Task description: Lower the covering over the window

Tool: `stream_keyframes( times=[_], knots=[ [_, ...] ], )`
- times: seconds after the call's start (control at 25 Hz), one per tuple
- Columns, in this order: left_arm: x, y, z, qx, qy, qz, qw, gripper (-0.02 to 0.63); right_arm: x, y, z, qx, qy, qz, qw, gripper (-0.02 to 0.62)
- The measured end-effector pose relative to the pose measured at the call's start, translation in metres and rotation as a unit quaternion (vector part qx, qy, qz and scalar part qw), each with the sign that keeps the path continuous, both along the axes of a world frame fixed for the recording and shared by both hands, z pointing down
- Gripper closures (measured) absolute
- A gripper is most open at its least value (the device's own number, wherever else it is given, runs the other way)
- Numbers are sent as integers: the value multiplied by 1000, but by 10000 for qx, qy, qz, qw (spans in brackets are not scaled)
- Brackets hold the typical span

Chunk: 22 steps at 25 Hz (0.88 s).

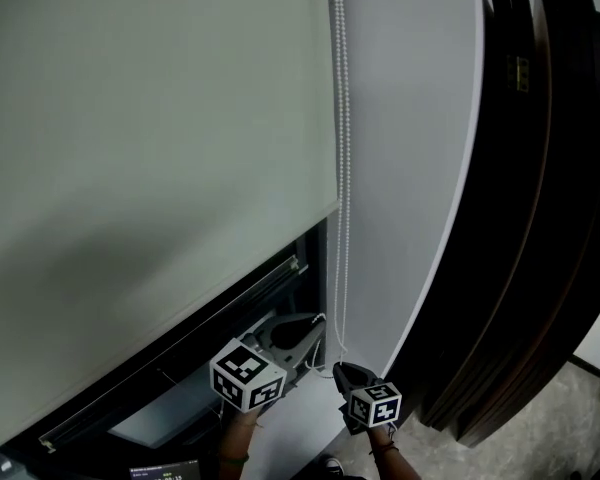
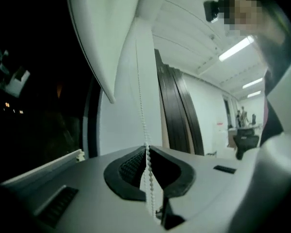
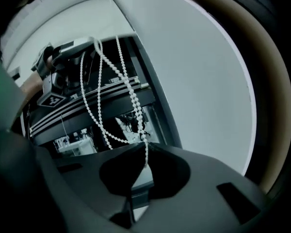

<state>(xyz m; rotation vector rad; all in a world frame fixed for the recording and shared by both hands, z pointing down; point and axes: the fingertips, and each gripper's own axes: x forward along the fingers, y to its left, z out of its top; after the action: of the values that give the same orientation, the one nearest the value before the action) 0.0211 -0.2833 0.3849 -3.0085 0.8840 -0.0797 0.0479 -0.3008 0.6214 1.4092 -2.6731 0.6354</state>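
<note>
A pale grey-green roller blind [image 1: 150, 138] covers most of the dark window; its bottom bar runs slantwise above the black frame [image 1: 280, 278]. A white bead chain [image 1: 341, 168] hangs along the blind's right edge. My left gripper [image 1: 318, 321] is shut on this chain low down, with the beads pinched between its black pads [image 2: 131, 166] at the gripper's tip [image 2: 147, 149]. My right gripper [image 1: 338, 369] is shut on the chain a little lower and to the right [image 3: 145, 143]. In the right gripper view the bead chain [image 3: 99, 101] loops up to the left gripper [image 3: 63, 57].
A white wall strip [image 1: 410, 148] lies right of the chain, then dark curved panels [image 1: 540, 218]. Below the blind sit the black window frame and sill [image 1: 170, 408]. Grey floor [image 1: 570, 438] shows at bottom right. A lit room with distant figures [image 2: 242, 118] lies behind.
</note>
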Motion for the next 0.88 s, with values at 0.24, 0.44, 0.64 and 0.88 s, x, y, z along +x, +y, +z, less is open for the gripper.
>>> stream_keyframes(
  times=[0.24, 0.44, 0.64, 0.88],
  knots=[
    [-45, -21, 17, 785, -632, -1083, 9890, 559, 6, 0, -1, 52, -66, 81, 9999, 575],
    [-56, -18, -9, 886, 4, -1047, 9905, 545, -6, 5, 0, 272, 163, -60, 9995, 575],
    [-32, -4, -64, 1032, 1074, -426, 9879, 545, -28, 18, -2, 427, 251, -274, 9984, 575],
    [-12, -6, -76, 1202, 807, -215, 9892, 545, -60, 40, -6, 549, 340, -629, 9959, 575]
  ],
)
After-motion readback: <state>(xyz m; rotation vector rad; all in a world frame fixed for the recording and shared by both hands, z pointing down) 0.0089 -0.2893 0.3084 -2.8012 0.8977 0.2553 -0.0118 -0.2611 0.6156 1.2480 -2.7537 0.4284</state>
